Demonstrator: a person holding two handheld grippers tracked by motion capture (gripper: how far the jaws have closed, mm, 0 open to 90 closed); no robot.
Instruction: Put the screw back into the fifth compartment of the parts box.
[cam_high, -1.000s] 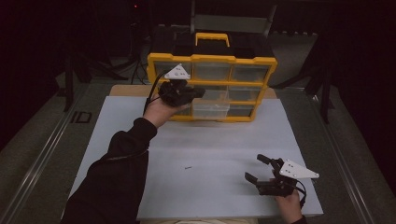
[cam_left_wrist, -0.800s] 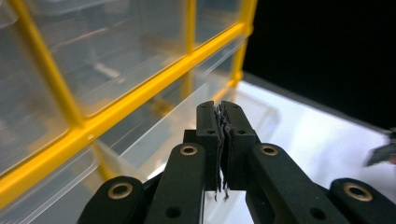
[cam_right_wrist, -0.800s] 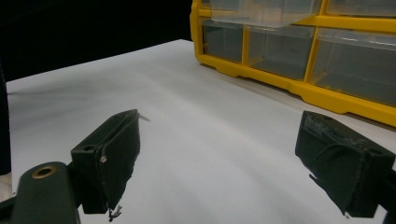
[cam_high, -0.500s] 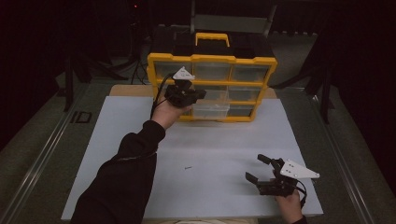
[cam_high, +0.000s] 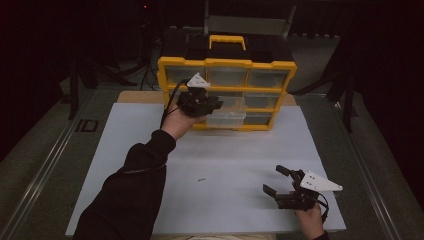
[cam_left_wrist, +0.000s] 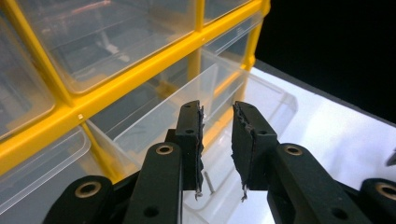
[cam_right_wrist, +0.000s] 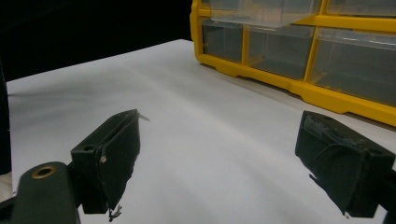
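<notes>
A yellow organizer (cam_high: 227, 63) with clear drawers stands at the table's far edge. One lower drawer (cam_high: 227, 119) is pulled out. My left gripper (cam_high: 216, 105) hovers over that drawer (cam_left_wrist: 261, 98). In the left gripper view its jaws (cam_left_wrist: 217, 112) have just been opening; a narrow gap stands between the pads with nothing pressed in it. A thin metal pin (cam_left_wrist: 208, 181) shows below the gap, inside the drawer. My right gripper (cam_high: 274, 179) rests near the front right of the white mat, jaws wide open and empty (cam_right_wrist: 219, 135).
A small screw (cam_high: 201, 179) lies on the white mat (cam_high: 150, 150) in front of the left forearm. The organizer's yellow frame (cam_right_wrist: 289, 84) and shut drawers stand beyond the right gripper. Dark stands and cables surround the table.
My left hand has shifted slightly right, to over the pulled-out drawer. The right gripper has not moved.
</notes>
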